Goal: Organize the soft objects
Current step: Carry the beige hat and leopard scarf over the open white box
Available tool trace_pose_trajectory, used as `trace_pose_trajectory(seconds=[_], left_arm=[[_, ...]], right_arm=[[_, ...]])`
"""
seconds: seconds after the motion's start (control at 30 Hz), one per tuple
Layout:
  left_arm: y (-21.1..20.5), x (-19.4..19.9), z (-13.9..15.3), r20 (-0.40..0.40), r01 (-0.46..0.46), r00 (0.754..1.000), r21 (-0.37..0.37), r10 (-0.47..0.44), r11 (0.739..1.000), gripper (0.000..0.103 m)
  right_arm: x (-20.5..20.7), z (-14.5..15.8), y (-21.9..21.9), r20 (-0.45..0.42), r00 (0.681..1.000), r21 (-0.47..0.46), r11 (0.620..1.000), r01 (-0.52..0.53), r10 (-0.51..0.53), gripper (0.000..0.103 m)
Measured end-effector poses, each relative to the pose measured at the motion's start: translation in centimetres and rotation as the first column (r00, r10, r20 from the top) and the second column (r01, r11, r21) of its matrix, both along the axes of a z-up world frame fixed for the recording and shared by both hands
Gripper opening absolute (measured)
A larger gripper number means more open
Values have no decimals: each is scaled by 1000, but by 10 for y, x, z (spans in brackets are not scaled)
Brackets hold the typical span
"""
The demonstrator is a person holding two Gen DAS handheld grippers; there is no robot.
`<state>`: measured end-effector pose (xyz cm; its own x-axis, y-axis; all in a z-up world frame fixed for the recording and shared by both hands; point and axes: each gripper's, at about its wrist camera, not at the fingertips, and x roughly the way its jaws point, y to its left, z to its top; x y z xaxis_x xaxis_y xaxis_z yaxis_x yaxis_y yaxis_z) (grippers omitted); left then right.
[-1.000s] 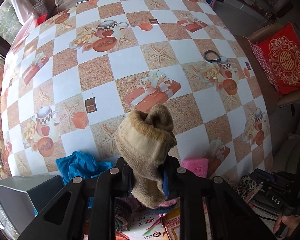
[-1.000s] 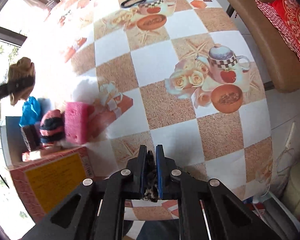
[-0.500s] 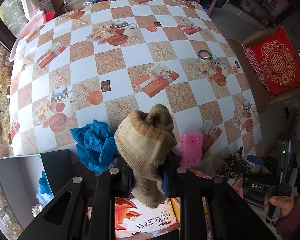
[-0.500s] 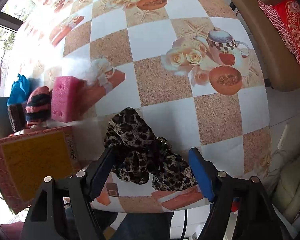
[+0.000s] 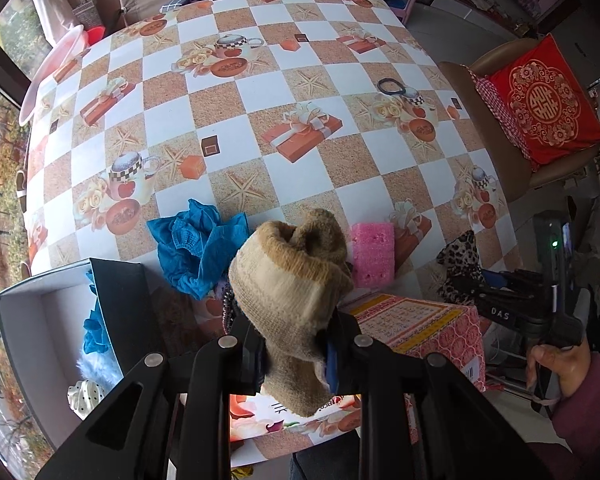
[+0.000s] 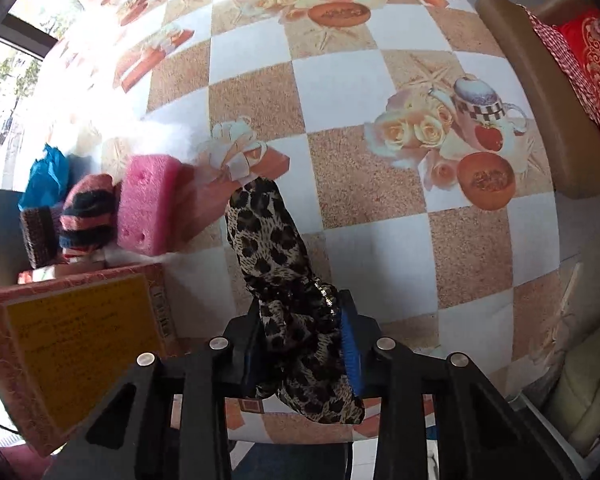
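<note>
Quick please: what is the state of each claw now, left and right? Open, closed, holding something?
Left claw: closed on the beige knitted wool sock.
Right claw: closing on the leopard-print fabric scrunchie, which is between its jaws.

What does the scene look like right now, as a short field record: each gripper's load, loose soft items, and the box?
left gripper: shut on a beige sock, lifted above the table
right gripper: jaws closing, leopard-print cloth between them
table: checkered cloth with printed pictures
loose items: pink sponge, striped knit piece, blue cloth
grey box: open at the table's edge, blue and white soft items inside
red carton: near the table's edge
</note>
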<state>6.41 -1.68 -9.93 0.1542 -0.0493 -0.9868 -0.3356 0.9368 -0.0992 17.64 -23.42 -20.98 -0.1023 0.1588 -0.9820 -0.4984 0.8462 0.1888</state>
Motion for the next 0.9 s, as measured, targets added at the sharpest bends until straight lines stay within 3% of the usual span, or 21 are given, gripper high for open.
trace_pose_trajectory(seconds=[0.2,0.4,0.7,0.9], left_arm=[[-7,-15,12,32,15,999,-3,-15,1000,24],[-15,-27,20,72,20,997,-20,-19,1000,24],[-25,-40,45,176,-51,983,0,50,999,24],[-45,-56,51,179,-110,978,5,107,994,24]], right_arm=[[10,70,-17,68,995,120,991,67,-75,35],[-5,131,-13,145,988,211,977,23,-55,35],[-33,178,16,206,976,300,945,-134,73,35],[-63,201,15,212,970,371,908,-197,124,35]])
